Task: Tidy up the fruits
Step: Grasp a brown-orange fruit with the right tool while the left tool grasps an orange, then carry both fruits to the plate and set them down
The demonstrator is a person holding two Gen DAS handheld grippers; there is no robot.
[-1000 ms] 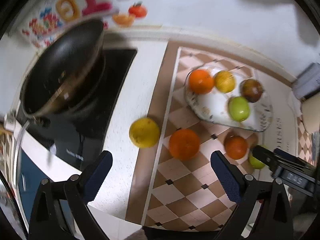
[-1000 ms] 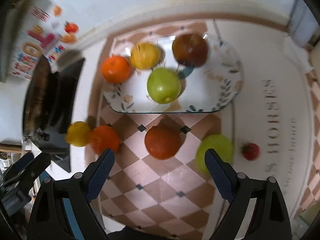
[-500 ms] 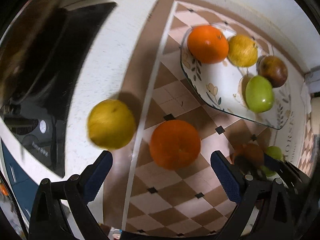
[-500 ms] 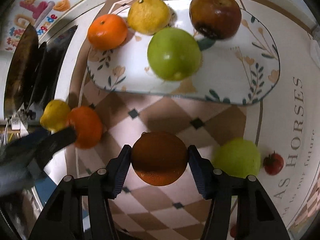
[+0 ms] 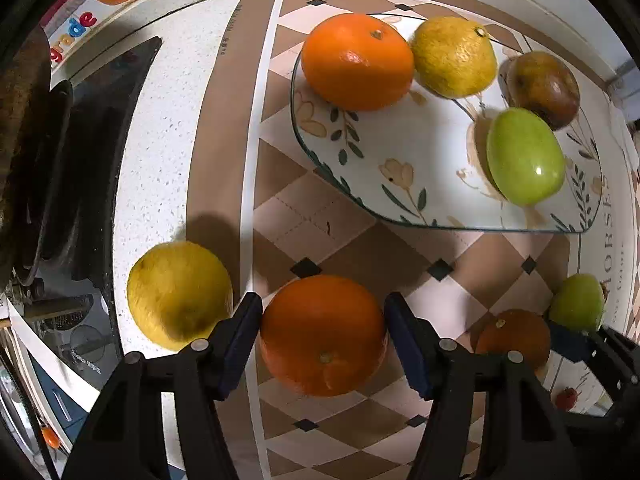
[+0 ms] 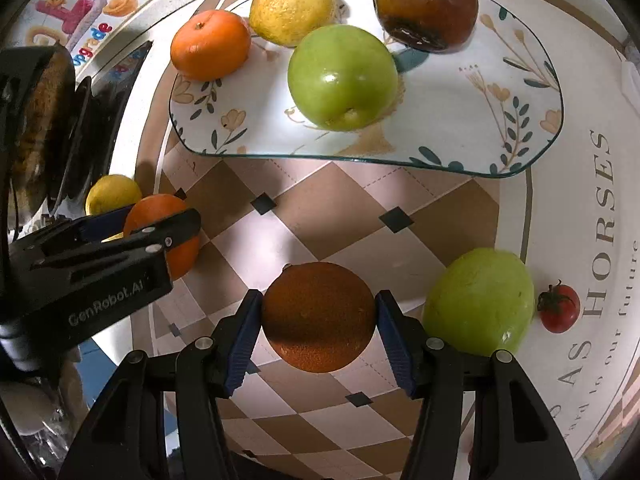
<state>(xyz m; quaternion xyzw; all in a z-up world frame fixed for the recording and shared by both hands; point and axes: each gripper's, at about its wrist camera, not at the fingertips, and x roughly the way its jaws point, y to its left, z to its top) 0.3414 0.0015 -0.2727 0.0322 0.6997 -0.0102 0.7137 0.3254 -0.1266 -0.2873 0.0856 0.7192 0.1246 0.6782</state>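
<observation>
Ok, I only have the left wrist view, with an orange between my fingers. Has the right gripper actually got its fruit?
Observer: Yes. The right gripper has both fingers pressed on the dark orange, which sits on the checked mat.
Operator: Anything crowding it?
Observer: The green fruit lies right beside the outer finger. I cannot tell if they touch.
Operator: Is the fruit on the plate fine?
Observer: The brown apple shows a blackened, wrinkled patch low on its near side.

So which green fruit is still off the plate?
The green fruit on the mat beside the cherry tomato; the other green apple lies on the floral plate.
</observation>
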